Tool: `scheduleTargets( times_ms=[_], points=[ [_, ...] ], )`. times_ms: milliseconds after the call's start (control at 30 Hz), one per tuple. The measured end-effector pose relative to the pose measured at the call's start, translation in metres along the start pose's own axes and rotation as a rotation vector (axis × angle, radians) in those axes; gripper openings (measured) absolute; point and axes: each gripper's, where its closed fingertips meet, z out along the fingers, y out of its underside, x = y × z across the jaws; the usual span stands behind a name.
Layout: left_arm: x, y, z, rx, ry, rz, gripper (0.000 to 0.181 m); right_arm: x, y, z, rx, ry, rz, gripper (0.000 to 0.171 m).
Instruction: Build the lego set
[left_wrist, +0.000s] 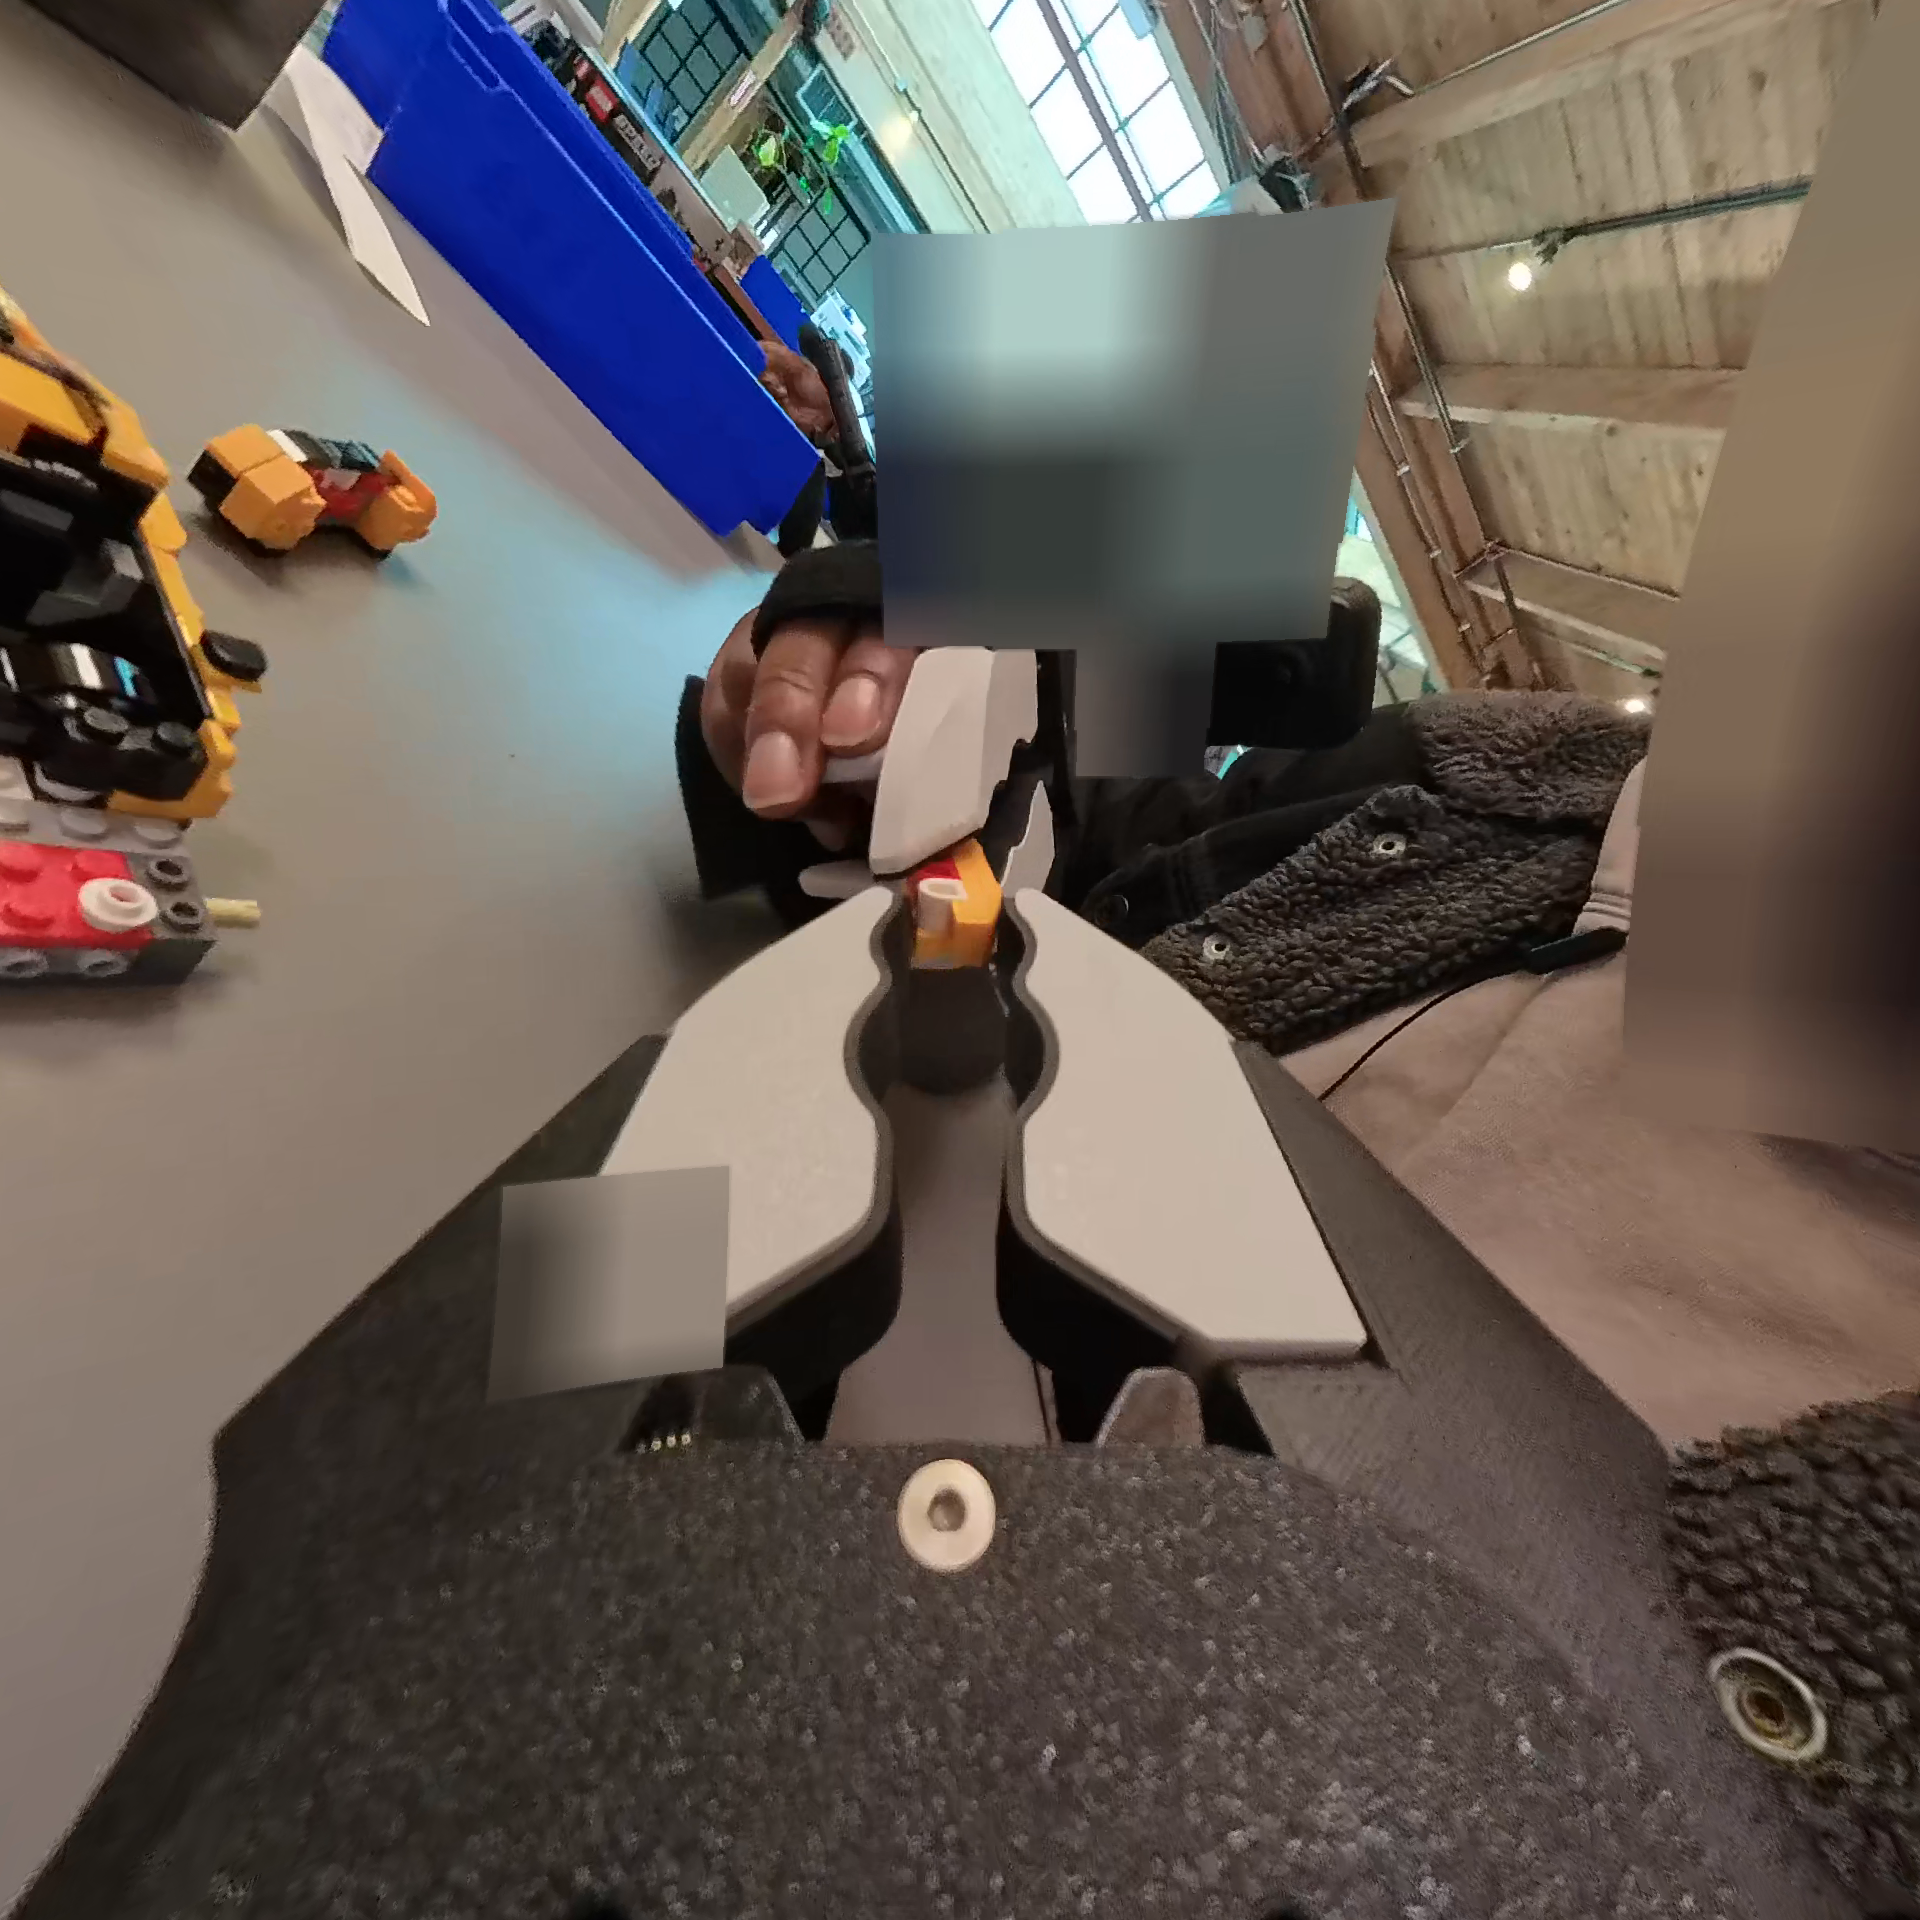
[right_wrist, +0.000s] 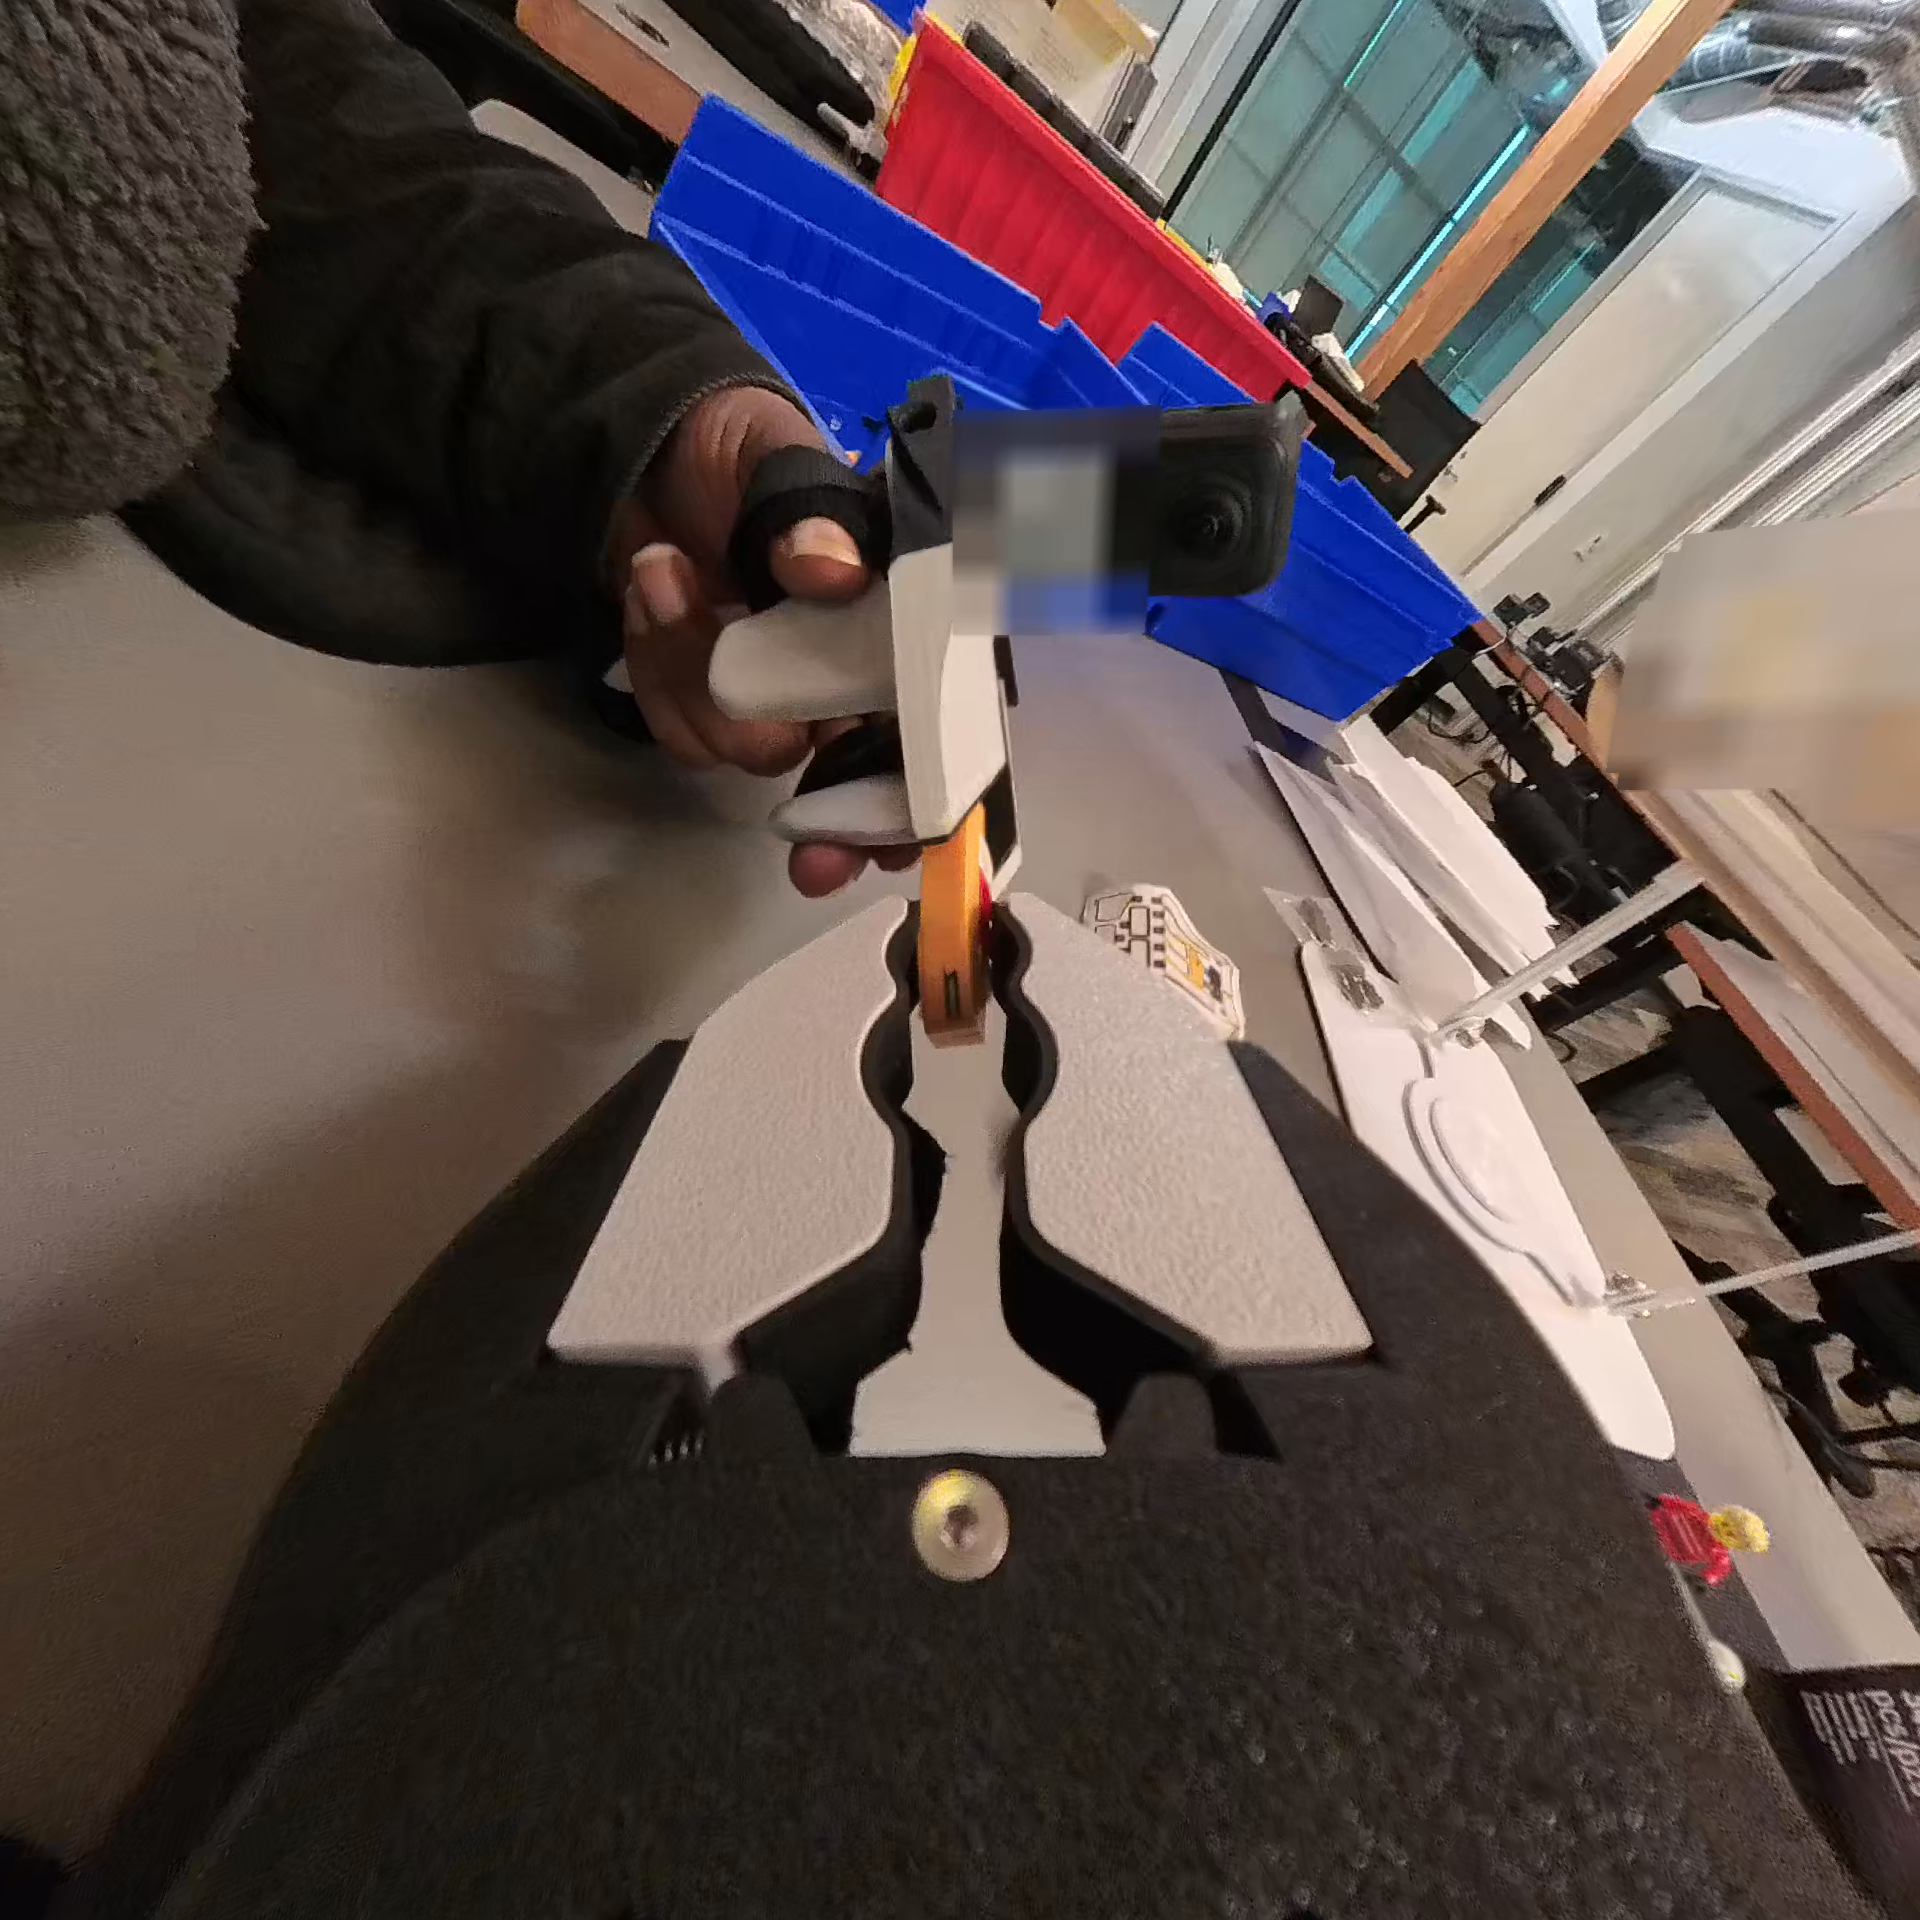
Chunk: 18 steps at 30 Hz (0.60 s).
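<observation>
My left gripper (left_wrist: 951, 914) is shut on a small orange Lego piece (left_wrist: 971, 920) that has a red part and a white tube. My right gripper (right_wrist: 956, 925) is shut on the same orange piece (right_wrist: 951, 966), seen edge-on. The two grippers meet tip to tip above the grey table. The right gripper's white finger (left_wrist: 935, 769) comes down onto the piece in the left wrist view. The left gripper's white finger (right_wrist: 951, 717) does the same in the right wrist view. A partly built orange and black Lego vehicle (left_wrist: 94, 644) lies at the left.
A small orange and black sub-assembly (left_wrist: 312, 488) lies beside the vehicle. Blue bins (left_wrist: 582, 239) and a red bin (right_wrist: 1049, 208) line the table's far side. A sticker sheet (right_wrist: 1164, 956), white sheets and bags (right_wrist: 1455, 1091) and a red and yellow minifigure (right_wrist: 1709, 1538) lie at the right. The tips of both grippers are at nearly the same place.
</observation>
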Motion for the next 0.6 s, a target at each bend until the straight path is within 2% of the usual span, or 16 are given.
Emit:
scheduleTargets(
  times_ms=[167, 333, 400, 600],
  points=[
    [0.008, -0.004, -0.001, 0.014, 0.016, 0.071, 0.016, 0.004, -0.009, -0.001, 0.023, 0.042, -0.031, 0.012],
    [0.022, -0.007, -0.001, 0.03, 0.025, 0.255, 0.021, 0.009, -0.02, -0.003, 0.046, 0.109, -0.119, 0.012],
    [0.025, -0.008, -0.001, 0.039, 0.014, 0.324, 0.015, 0.009, -0.026, -0.005, 0.065, 0.128, -0.14, 0.012],
    [0.032, -0.01, -0.001, 0.062, 0.034, 0.353, 0.015, 0.011, -0.033, -0.006, 0.066, 0.202, -0.263, 0.012]
  ],
)
